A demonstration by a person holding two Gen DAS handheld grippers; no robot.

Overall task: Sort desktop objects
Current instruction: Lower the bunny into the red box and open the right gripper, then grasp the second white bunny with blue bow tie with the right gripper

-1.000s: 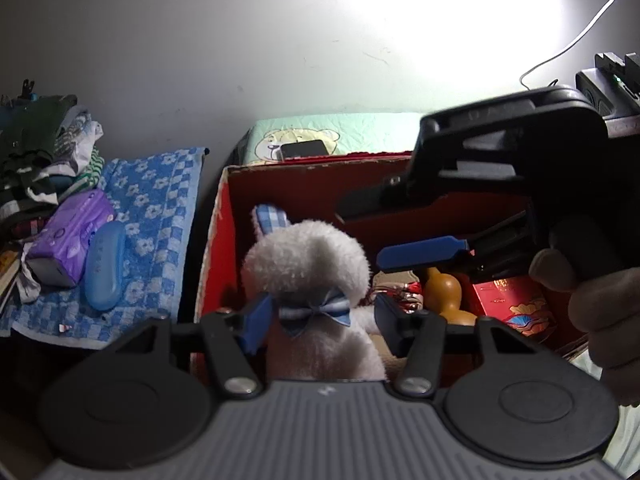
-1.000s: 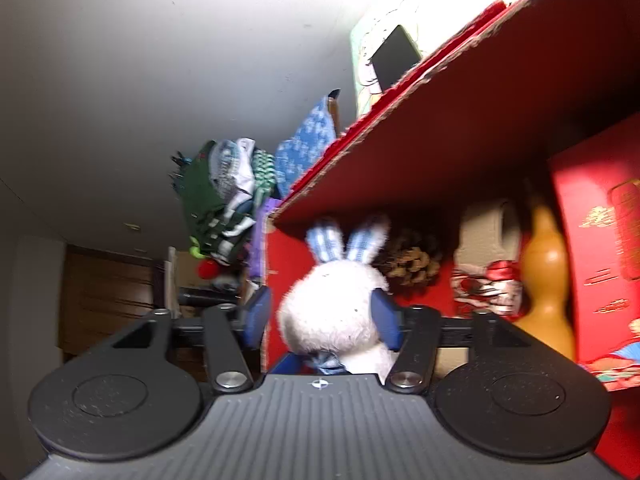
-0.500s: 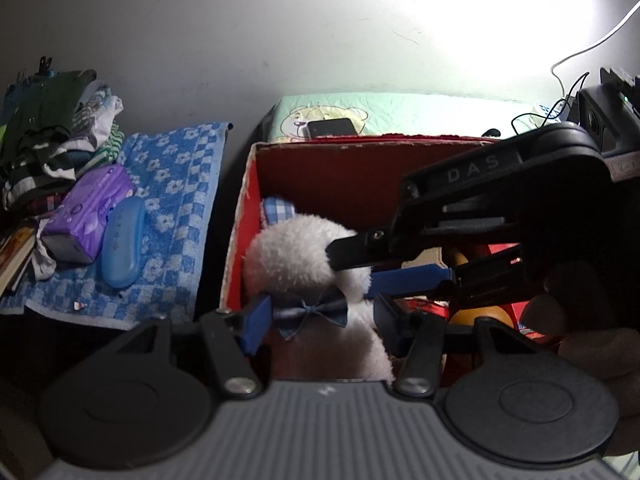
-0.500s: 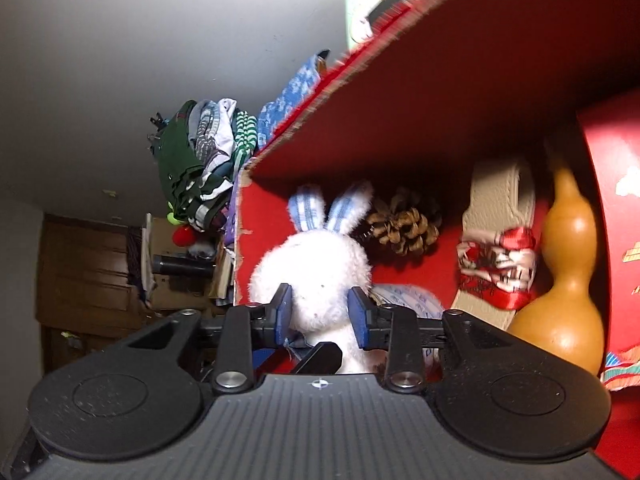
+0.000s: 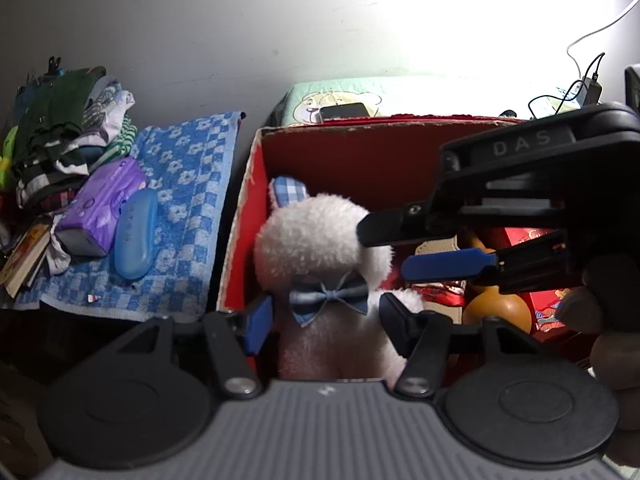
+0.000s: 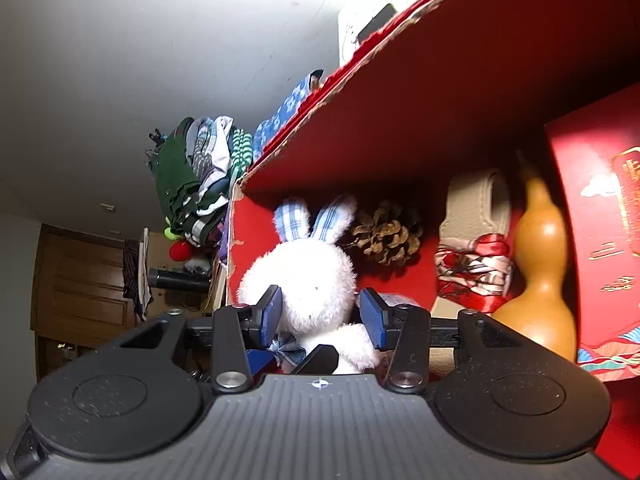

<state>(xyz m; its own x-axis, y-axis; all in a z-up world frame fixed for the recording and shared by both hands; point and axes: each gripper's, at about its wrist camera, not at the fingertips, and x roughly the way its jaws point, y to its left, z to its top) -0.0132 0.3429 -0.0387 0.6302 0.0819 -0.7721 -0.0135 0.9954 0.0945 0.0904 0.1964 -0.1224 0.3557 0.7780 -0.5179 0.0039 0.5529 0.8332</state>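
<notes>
White fluffy plush rabbit [image 5: 320, 248] with blue-checked ears and a blue bow tie [image 5: 329, 298] stands upright in the left end of an open red cardboard box [image 5: 352, 160].

Left claw [image 5: 324, 320]: jaws opening, one blue pad either side of the rabbit's neck and body. Both pads stand clear of the fur; nothing gripped.

Right claw [image 6: 320, 316]: jaws opening too, the rabbit's head between the pads. Left pad sits at the edge of the fur, right pad shows a gap; no squeeze visible. In the left wrist view this claw comes in from the right, fingers level across the rabbit's head, a hand [image 5: 608, 320] behind it.

Beyond the right claw, along the box's back wall: brown pine cone [image 6: 386, 234] just right of the ears, then a beige strap-like item wrapped in red-and-white patterned cloth [image 6: 474, 248], then an orange-brown gourd [image 6: 536, 256], then a red gift box with gold print [image 6: 604, 216] at the far right.

Left of the left claw, outside the box: blue-and-white checked towel [image 5: 188, 184] carrying a blue oval case [image 5: 136, 234] and a purple soft pack [image 5: 104, 204]; heap of folded clothes [image 5: 68, 120] further left.
</notes>
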